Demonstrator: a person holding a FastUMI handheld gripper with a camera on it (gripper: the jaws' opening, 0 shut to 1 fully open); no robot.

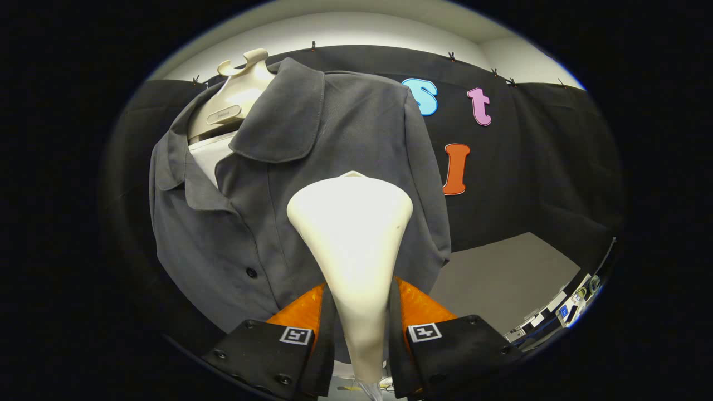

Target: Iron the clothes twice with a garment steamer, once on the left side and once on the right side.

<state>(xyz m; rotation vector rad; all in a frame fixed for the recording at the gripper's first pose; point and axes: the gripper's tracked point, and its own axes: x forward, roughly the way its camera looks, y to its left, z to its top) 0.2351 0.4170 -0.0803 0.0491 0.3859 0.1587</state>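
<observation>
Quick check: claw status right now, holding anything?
Claw: shut on the steamer head, both fingers pressing its handle, aimed at the grey shirt.

Gripper: 2 fingers extending forward from 2 flat, dark, matte mounting blocks. Each block carries 1 square black-and-white fiducial marker near its inner edge and several round, dark screw heads along its outer edges. The finger surfaces show a fine diamond-textured pattern.
</observation>
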